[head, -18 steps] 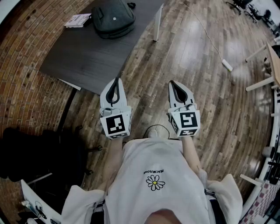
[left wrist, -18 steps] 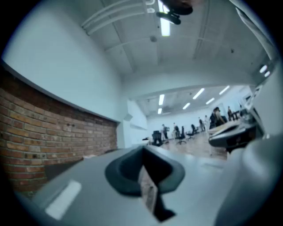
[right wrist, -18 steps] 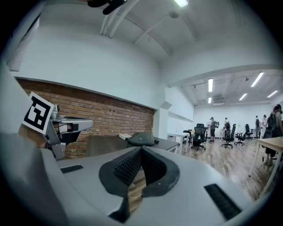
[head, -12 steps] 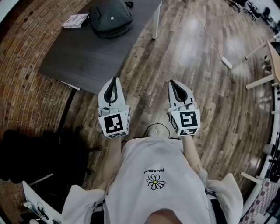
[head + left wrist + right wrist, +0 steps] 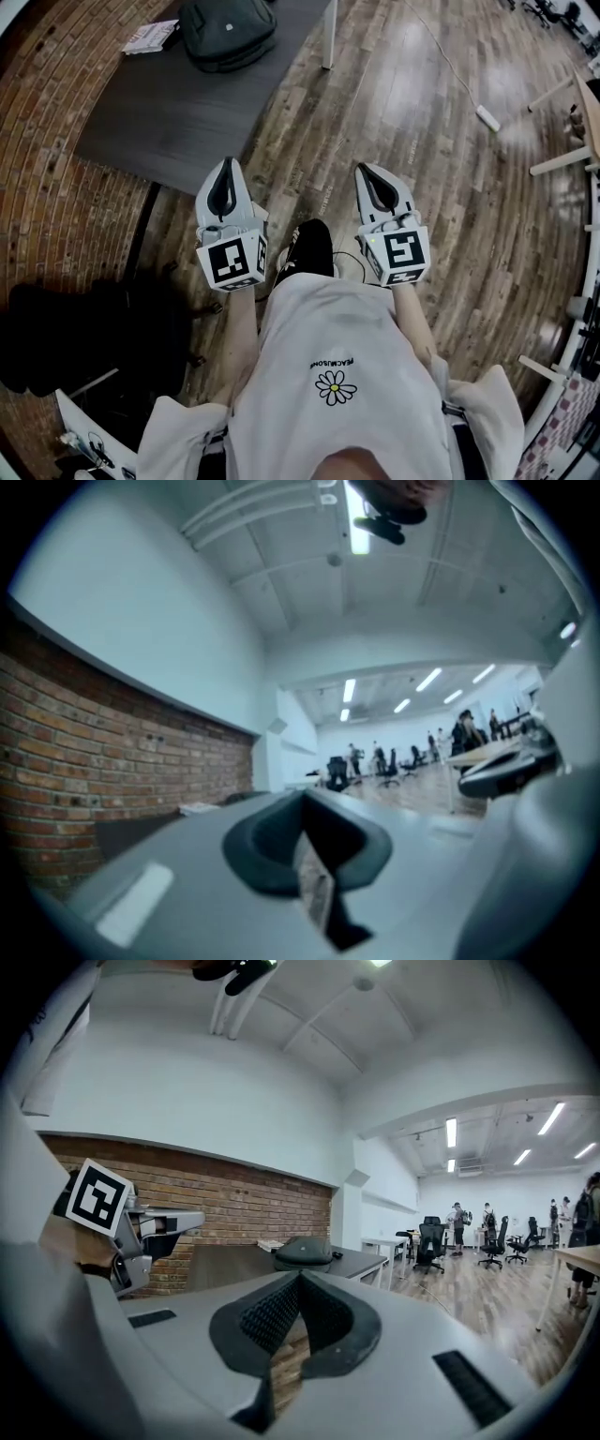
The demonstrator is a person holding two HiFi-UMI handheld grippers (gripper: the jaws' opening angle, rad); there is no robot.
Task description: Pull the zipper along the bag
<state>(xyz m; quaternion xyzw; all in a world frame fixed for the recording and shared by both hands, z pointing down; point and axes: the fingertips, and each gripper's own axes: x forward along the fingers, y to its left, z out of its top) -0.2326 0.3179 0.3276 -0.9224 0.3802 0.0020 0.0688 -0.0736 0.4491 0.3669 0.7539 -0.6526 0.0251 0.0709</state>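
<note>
**Both grippers shut and empty, bag far off on the table**

Head view: The bag is seen lying at the far end of the dark table, just beside a small booklet. The left gripper and the right gripper are held side by side, apart from each other, over the wood floor. The near edge of the table is met by the left gripper's tip. The bag is well apart from both. Lots of free floor is seen to the right, and bricks are seen to the left.

Left gripper view: The jaws of the left gripper are closed together, and nothing is held between them. A brick wall is seen on the left and a big open room ahead.

Right gripper view: The jaws of the right gripper are pressed together, and nothing is held. The bag is seen on the table past the tips, well apart from them.
</note>
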